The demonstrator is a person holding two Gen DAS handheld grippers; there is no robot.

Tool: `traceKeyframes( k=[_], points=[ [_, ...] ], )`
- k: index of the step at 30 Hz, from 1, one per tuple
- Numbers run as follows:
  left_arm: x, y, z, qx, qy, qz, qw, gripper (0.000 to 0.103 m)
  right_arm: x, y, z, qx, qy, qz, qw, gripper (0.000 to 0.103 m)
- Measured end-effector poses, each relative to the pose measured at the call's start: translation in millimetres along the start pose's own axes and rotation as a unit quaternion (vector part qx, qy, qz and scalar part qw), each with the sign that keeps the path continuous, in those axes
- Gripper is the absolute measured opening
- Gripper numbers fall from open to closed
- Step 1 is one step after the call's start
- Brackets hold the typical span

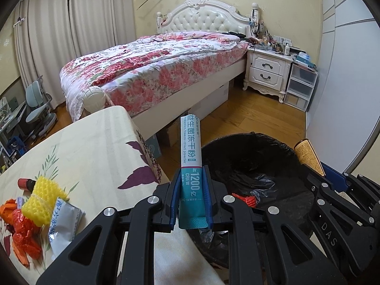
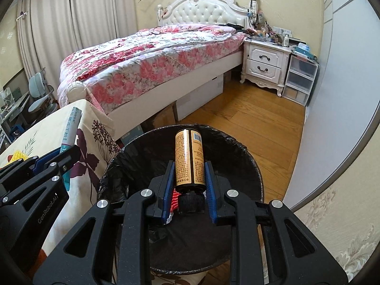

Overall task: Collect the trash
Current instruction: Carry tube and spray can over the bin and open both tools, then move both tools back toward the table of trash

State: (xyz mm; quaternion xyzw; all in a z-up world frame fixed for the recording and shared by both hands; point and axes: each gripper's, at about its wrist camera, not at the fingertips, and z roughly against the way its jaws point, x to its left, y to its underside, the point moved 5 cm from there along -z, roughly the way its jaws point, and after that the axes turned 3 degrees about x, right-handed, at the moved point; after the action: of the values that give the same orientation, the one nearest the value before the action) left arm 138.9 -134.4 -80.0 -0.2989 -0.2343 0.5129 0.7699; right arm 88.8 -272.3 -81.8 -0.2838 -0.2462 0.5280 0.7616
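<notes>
While my left tool clamps a teal-and-white powder sachet and my right tool an amber labelled bottle over the black-lined round bin, yellow foam netting and wrappers remain on the floral tabletop, lower left.

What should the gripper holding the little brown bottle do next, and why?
Probably open and let go. The right gripper is shut on the bottle, which hangs over the open bin with its black bag, so it should fall in.
</notes>
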Motion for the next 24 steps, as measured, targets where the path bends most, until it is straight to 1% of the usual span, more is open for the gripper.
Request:
traceKeyframes(
  k=[5, 8, 9, 11, 12, 13, 14, 16, 19, 24],
  points=[
    [-5, -3, -5, 0.002, 0.002, -0.007, 1.0000, 0.020, -8, -2, -5, 0.004, 0.003, -0.011, 1.000, 0.025],
    [-6, -2, -8, 0.005, 0.001, -0.008, 1.0000, 0.024, -11, -1, -6, 0.004, 0.006, -0.013, 1.000, 0.026],
    [-5, -2, -9, 0.007, 0.001, -0.008, 0.9999, 0.027, -12, -2, -6, 0.004, 0.007, -0.013, 1.000, 0.027],
    [-4, -1, -10, 0.009, 0.002, -0.005, 0.9999, 0.047, -13, -2, -5, 0.002, 0.010, -0.015, 1.000, 0.033],
    [-3, -1, -10, 0.007, 0.002, -0.002, 1.0000, 0.052, -13, -3, -4, -0.001, 0.013, -0.015, 1.000, 0.038],
    [-2, -1, -9, 0.006, 0.002, 0.002, 1.0000, 0.061, -13, -3, -3, -0.003, 0.016, -0.015, 1.000, 0.040],
    [-1, -1, -8, 0.005, 0.002, 0.005, 1.0000, 0.065, -14, -3, -2, -0.005, 0.019, -0.015, 1.000, 0.042],
    [1, -1, -7, 0.004, -0.003, 0.009, 1.0000, 0.069, -15, -3, -1, -0.009, 0.024, -0.016, 1.000, 0.049],
    [6, -1, -3, -0.002, -0.009, 0.015, 0.9999, 0.074, -18, -2, 2, -0.013, 0.033, -0.018, 0.999, 0.056],
    [17, -3, 6, -0.012, -0.022, 0.028, 0.9993, 0.080, -19, -1, 8, -0.014, 0.038, -0.018, 0.999, 0.061]
  ],
)
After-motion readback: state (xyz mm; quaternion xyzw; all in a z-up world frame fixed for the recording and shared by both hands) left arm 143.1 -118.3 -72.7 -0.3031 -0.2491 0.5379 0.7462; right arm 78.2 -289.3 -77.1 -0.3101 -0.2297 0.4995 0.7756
